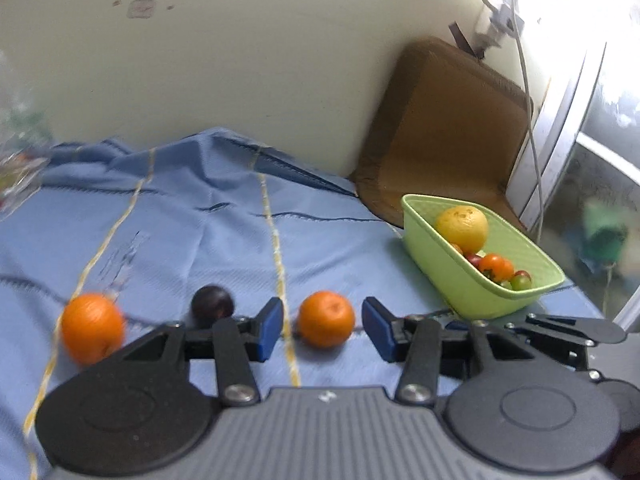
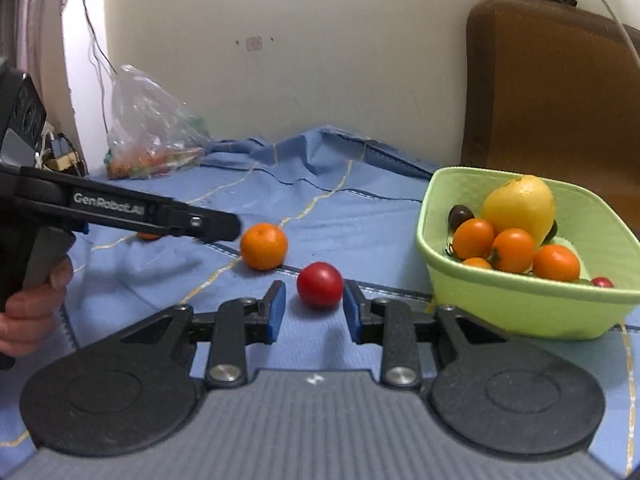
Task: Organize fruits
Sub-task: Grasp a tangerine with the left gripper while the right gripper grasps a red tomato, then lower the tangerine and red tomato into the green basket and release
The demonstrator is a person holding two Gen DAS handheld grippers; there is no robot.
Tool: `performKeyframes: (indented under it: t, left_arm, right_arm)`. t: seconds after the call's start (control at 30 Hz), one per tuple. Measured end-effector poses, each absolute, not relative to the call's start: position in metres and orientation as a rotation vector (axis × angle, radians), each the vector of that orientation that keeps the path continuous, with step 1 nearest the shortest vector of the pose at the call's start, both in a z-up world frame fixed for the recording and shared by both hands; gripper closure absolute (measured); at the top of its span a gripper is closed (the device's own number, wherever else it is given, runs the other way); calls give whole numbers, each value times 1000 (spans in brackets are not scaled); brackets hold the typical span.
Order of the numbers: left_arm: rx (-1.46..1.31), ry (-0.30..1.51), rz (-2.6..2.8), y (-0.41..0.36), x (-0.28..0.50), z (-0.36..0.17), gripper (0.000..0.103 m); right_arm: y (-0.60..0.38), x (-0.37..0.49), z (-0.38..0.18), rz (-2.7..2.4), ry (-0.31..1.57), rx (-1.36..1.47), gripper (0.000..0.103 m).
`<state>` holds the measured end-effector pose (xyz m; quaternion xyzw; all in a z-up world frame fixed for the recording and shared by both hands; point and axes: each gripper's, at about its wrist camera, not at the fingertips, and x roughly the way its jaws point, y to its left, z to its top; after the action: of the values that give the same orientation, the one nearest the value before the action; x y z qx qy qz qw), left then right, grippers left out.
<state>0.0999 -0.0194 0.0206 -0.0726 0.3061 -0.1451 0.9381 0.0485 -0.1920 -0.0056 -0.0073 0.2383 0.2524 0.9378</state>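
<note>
In the left wrist view a small orange (image 1: 326, 318) lies on the blue cloth (image 1: 208, 236) between the tips of my left gripper (image 1: 324, 328), which is open with a gap on each side. A second orange (image 1: 92, 334) and a dark plum (image 1: 212, 304) lie to its left. In the right wrist view a red tomato (image 2: 320, 285) rests on the cloth at the tips of my right gripper (image 2: 314, 308). It is close to the right finger, and a gap shows on the left. The green basket (image 2: 520, 312) at the right holds a yellow fruit (image 2: 520, 204) and several small oranges.
A person's hand (image 2: 32, 308) holds the left gripper's handle at the left of the right wrist view. A clear plastic bag (image 2: 152, 128) with produce sits by the wall. A brown cushion (image 2: 552, 92) stands behind the basket (image 1: 448, 272). The cloth is wrinkled near the wall.
</note>
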Motion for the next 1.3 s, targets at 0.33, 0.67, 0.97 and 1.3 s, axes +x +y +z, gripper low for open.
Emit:
performKeyframes:
  t: [0.33,0.67,0.97,1.3]
  left_arm:
    - [-35,671,-286,-42,119,-2,59]
    - [-8,664,-349,-52,87,-1,67]
    - [58,638,-486,-92,68,22,66]
    - [-14,616,-469,-154,143,57,66]
  right_arm:
    - [-188,68,-14,523,563,-29,68]
    - [-186,54,-14,549,557,-79,71]
    - [-226,16,-6,590,527,-45,72]
    - [-284,56,18,274,315,71,71]
